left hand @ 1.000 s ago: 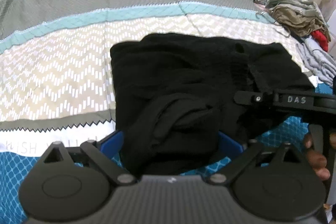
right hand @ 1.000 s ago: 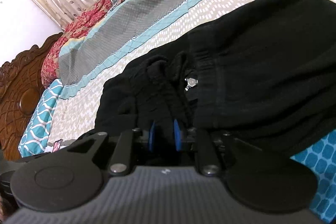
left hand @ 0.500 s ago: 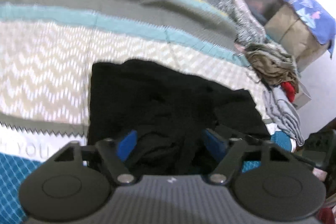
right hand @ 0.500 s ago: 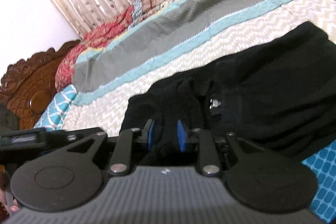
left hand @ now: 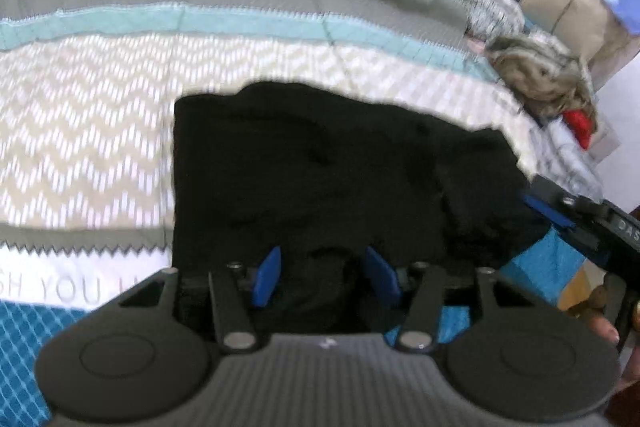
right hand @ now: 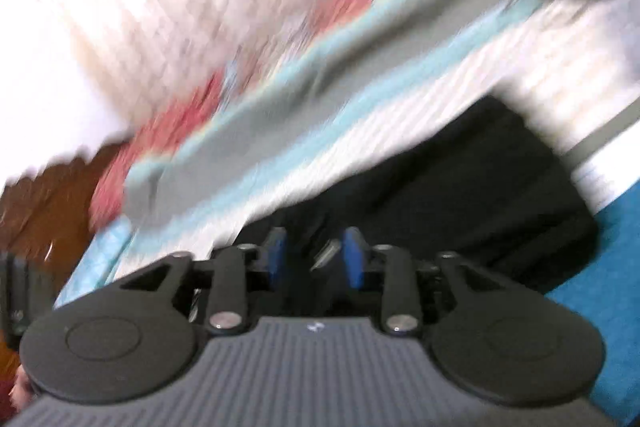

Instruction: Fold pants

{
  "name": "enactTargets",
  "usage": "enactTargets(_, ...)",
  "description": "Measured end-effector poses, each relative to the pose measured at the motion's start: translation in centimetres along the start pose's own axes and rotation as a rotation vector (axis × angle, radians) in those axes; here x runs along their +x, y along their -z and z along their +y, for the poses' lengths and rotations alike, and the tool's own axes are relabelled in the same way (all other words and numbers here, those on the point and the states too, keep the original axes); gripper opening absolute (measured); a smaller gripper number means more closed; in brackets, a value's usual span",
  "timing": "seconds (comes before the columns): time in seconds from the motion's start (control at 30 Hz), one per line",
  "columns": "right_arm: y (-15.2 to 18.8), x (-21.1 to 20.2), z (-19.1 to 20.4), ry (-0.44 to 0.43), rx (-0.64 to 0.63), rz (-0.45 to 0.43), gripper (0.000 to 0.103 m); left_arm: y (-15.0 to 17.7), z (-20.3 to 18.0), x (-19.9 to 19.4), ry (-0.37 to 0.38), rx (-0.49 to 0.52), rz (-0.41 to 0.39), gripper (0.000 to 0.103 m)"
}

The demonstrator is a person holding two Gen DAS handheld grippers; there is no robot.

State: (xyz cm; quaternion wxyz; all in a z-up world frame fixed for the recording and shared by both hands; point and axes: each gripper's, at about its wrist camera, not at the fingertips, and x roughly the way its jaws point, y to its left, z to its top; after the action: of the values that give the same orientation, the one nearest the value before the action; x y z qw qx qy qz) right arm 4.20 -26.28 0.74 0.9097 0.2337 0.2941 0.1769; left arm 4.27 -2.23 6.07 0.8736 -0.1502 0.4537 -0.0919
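Pants (left hand: 340, 167) mostly folded into a block ahead of my jaws. Left gripper (left hand: 326, 279) just closing around a bunched edge, grip unclear; right gripper (right hand: 316, 259) just opening, released. Tidying left.

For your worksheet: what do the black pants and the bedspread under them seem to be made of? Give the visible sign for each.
Black pants: apparently a soft, matte knit or fleece; they slump in rounded folds with no shine.
Bedspread: seemingly printed, quilted woven cloth; flat stripes, chevrons and stitched seam lines show. Blur leaves the fibre open.

Pants (left hand: 320, 179) lie on the bedspread (left hand: 100, 147), clothes pile (left hand: 540, 75) far right.
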Motion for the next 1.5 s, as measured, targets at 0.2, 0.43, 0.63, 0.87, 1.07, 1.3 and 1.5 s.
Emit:
enactTargets(0.2, -1.9, -4.3, -8.1, 0.226, 0.176, -0.131, 0.062, -2.7, -2.0, 0.8, 0.061, 0.006, -0.012, 0.048)
enactTargets(0.43, 0.2, -2.6, -10.5, 0.228, 0.227, -0.050, 0.062, -4.6, -6.6, 4.6, 0.066, 0.106, 0.040, 0.048)
enactTargets(0.63, 0.0, -2.3, -5.6, 0.174, 0.075, -0.022, 0.021, -6.7, -11.8, 5.8, 0.099, 0.182, 0.076, 0.069)
enactTargets(0.87, 2.3, -2.0, 5.5, 0.082, -0.410, 0.003, 0.021, -9.1, -17.5, 6.6, 0.030, 0.334, 0.093, 0.101)
enactTargets(1.07, 4.6, -2.9, 7.9, 0.055, -0.508, 0.018, 0.021, -8.1, -19.2, 8.8, -0.131, 0.473, 0.135, 0.038)
enactTargets(1.3, 2.5, -2.5, 9.8, -0.019, -0.467, -0.009, 0.021, -9.1, -14.8, 5.0, -0.044, 0.316, 0.078, 0.015)
enactTargets(1.5, 3.2, -0.5, 14.2, -0.156, -0.509, 0.045, 0.021, -9.3, -10.2, 0.4, -0.036, 0.256, -0.008, 0.015)
